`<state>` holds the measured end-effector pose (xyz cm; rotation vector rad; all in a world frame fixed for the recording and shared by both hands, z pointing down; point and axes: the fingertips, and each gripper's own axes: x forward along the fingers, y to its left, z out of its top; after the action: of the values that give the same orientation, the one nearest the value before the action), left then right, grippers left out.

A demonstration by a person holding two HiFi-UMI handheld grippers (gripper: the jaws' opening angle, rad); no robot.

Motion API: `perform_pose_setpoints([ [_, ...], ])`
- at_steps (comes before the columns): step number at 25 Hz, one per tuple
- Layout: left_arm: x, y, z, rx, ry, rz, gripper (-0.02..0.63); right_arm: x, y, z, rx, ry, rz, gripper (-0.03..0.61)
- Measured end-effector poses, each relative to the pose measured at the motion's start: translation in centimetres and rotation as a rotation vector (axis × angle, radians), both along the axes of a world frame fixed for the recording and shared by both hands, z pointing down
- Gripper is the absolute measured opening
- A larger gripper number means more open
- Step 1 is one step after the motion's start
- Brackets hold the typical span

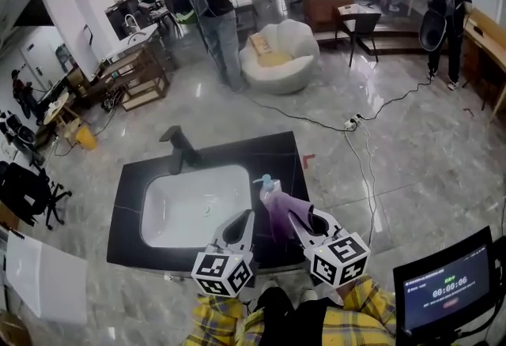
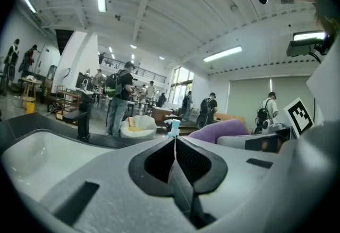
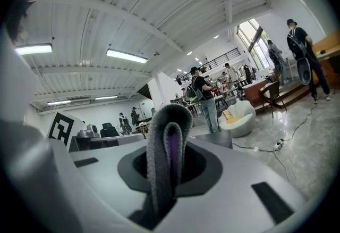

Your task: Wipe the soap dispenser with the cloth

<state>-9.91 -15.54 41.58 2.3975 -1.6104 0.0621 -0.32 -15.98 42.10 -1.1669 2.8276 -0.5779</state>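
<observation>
A small soap dispenser [image 1: 266, 182] with a pale blue pump top stands on the black counter [image 1: 126, 202], right of the white basin [image 1: 194, 206]; it also shows in the left gripper view [image 2: 172, 126] just past the jaws. My right gripper [image 1: 303, 220] is shut on a purple cloth [image 1: 281, 208] that hangs folded just in front of the dispenser; in the right gripper view the cloth [image 3: 167, 157] fills the jaws as a grey and purple fold. My left gripper [image 1: 246, 218] is shut with nothing in it, beside the cloth [image 2: 218, 131].
A black faucet [image 1: 179, 148] rises at the basin's far edge. A monitor [image 1: 447, 286] stands at the lower right. Several people, a white round seat [image 1: 278, 56], tables and a floor cable [image 1: 356, 155] lie farther off.
</observation>
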Motion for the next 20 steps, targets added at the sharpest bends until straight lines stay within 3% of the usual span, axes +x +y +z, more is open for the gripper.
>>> perform_pose_setpoints([
  [15, -0.5, -6.3, -3.7, 0.074, -0.022, 0.087, 0.006, 0.7, -4.0, -2.4, 0.027, -0.028, 0.136, 0.043],
  [20, -0.3, -7.6, -4.3, 0.098, -0.069, 0.110, 0.008, 0.2, -4.7, -2.9, 0.028, -0.072, 0.169, 0.043],
])
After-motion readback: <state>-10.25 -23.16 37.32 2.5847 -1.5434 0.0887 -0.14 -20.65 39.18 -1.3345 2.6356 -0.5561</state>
